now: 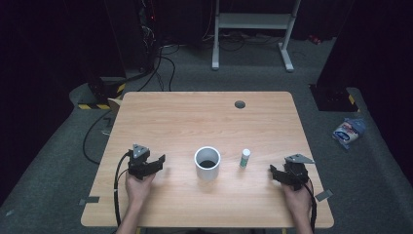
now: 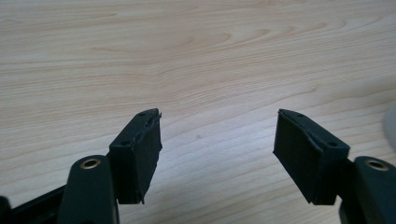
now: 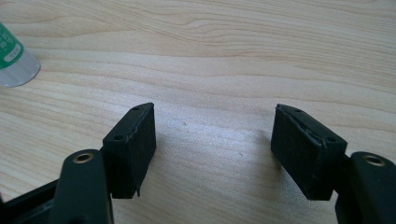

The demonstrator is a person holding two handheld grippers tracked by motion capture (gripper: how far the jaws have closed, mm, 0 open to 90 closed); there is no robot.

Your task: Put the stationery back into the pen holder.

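A white cup (image 1: 207, 163) with a dark inside stands upright in the middle of the wooden table (image 1: 195, 117). To its right stands a small white tube with a green label (image 1: 244, 158), whose base also shows at the upper left of the right gripper view (image 3: 11, 58). My left gripper (image 1: 158, 162) rests low over the table left of the cup, open, with bare wood between its jaws (image 2: 217, 140). My right gripper (image 1: 273, 171) sits right of the tube, open and empty (image 3: 212, 140).
A round grommet hole (image 1: 239, 104) lies near the table's far edge. Cables trail from both grippers toward the near edge. On the floor beyond are a white stand (image 1: 253, 29), black cables and a blue-and-white packet (image 1: 348, 131) at the right.
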